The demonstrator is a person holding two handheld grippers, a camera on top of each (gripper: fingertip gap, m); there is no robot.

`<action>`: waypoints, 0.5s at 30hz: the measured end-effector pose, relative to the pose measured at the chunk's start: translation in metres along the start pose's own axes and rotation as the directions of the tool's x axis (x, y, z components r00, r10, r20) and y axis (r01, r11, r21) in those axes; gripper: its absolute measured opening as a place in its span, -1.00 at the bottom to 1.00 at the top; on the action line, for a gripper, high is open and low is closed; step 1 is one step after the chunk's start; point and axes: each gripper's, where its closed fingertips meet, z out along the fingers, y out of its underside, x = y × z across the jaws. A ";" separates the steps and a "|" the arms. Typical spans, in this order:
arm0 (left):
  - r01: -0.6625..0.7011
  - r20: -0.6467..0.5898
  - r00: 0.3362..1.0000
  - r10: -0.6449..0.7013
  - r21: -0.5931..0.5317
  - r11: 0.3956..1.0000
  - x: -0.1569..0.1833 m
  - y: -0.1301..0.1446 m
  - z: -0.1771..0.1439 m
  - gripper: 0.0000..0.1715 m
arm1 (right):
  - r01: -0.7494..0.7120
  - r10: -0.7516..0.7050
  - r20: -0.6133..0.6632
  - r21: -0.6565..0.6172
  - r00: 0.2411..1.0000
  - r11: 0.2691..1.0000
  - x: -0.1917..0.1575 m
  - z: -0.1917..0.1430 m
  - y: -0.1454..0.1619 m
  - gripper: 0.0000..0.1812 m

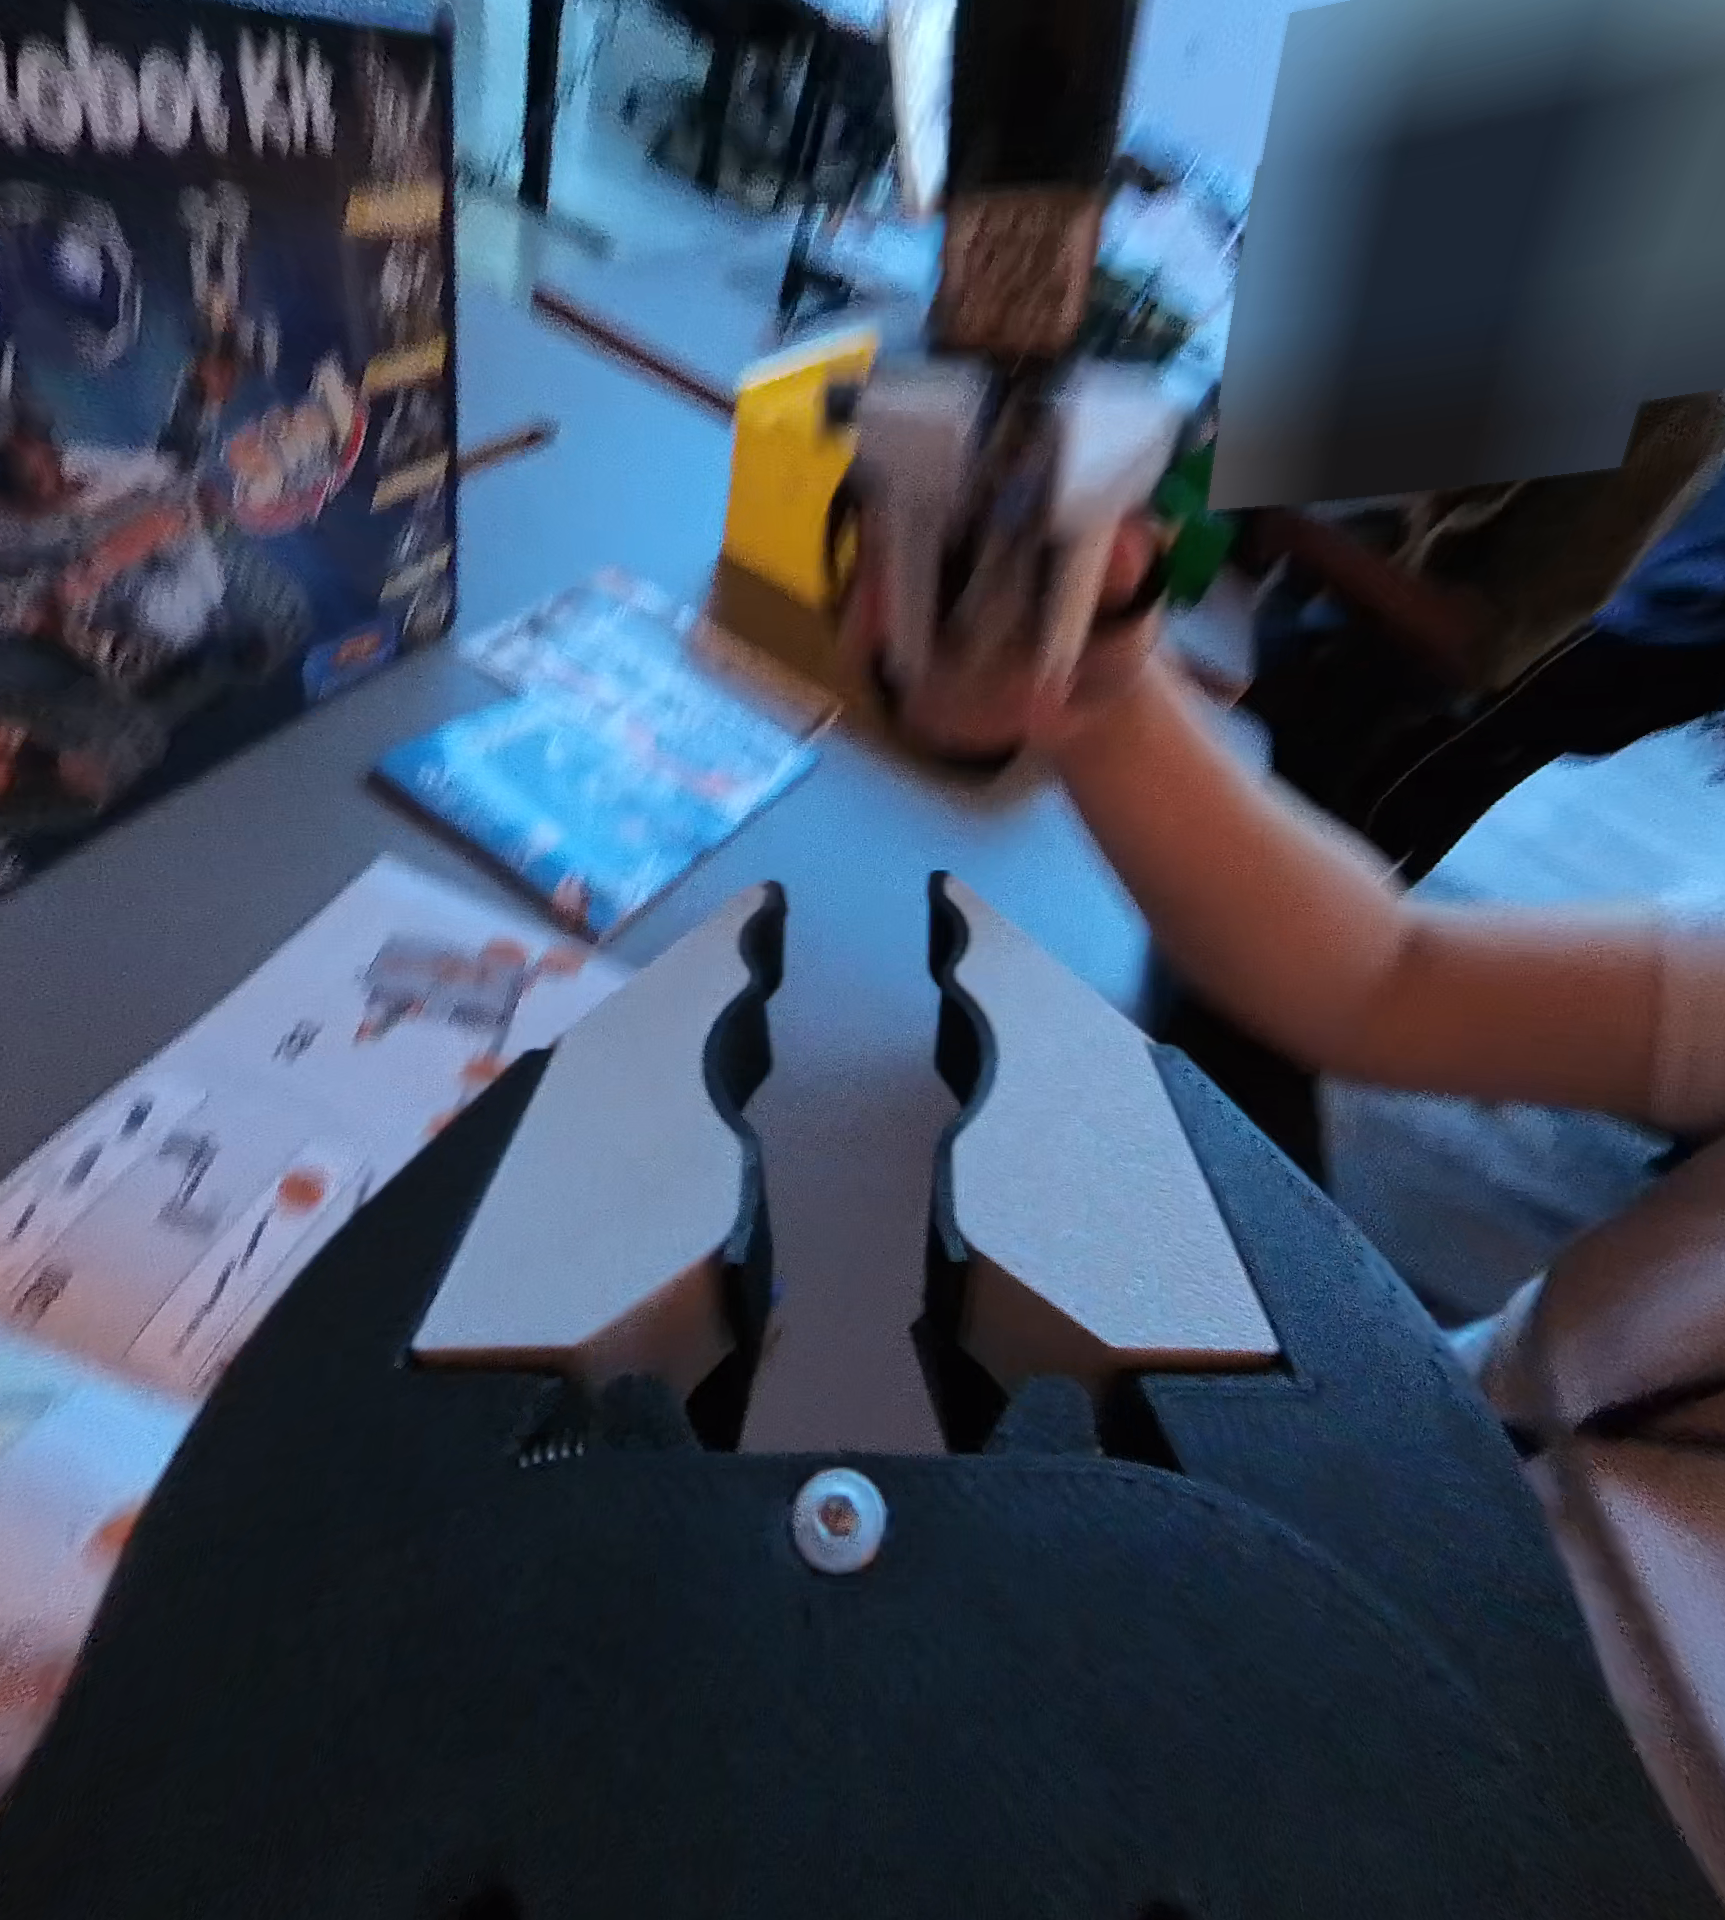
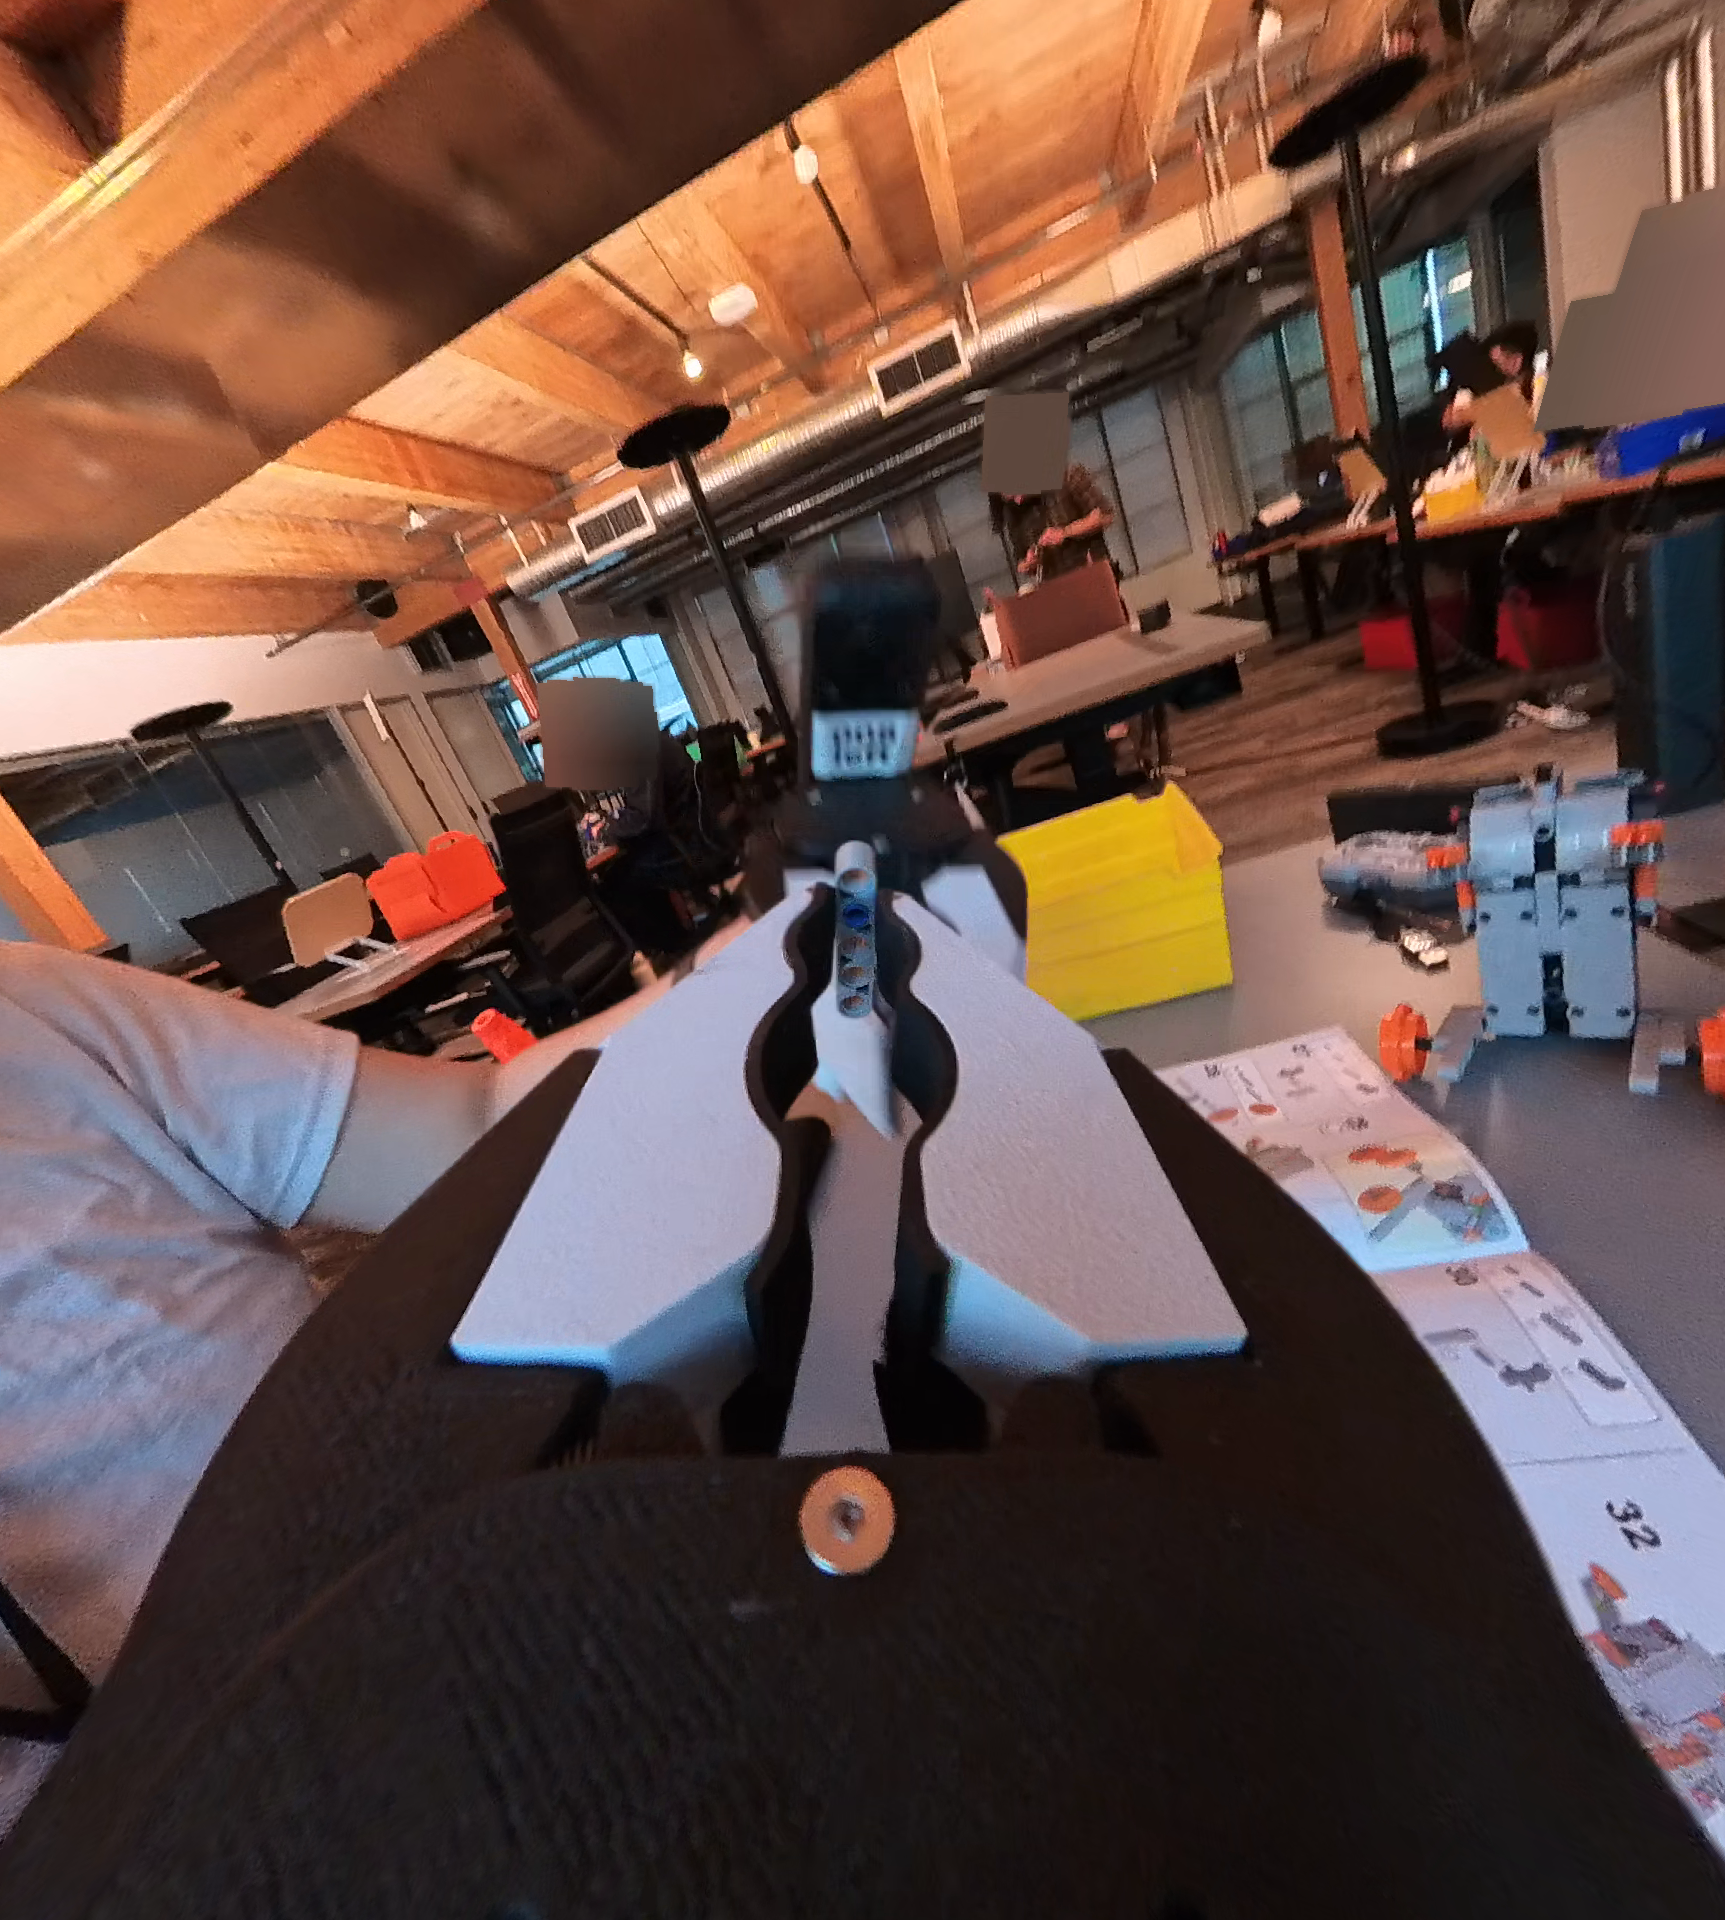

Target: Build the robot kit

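My right gripper [image 2: 856, 909] is shut on a small grey beam with holes [image 2: 853, 940] that carries a blue pin, and holds it upright in the air at its fingertips. My left gripper [image 1: 856, 899] is open and empty, low over the grey table [image 1: 110, 935]. The two grippers face each other. The right one shows blurred and higher in the left wrist view [image 1: 983, 520], held by a hand. The left one shows blurred just beyond the beam in the right wrist view [image 2: 863, 717]. A grey and orange block robot model [image 2: 1554, 925] stands on the table to the right.
A yellow bin [image 2: 1118, 914] stands on the table and also shows in the left wrist view [image 1: 796, 468]. An open instruction booklet [image 2: 1357, 1153] lies at the table's edge, seen too in the left wrist view [image 1: 245, 1091]. A dark kit box [image 1: 162, 416], a blue booklet [image 1: 588, 748] and a bag of parts [image 2: 1388, 873] are nearby. One gripper's finger ends stand about 7 centimeters off the other's.
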 end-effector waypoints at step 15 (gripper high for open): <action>-0.089 -0.104 0.994 0.045 -0.476 0.875 -0.039 0.167 0.008 -0.53 | 0.020 -0.037 -0.102 -0.170 0.994 0.985 0.014 -0.028 0.020 -0.95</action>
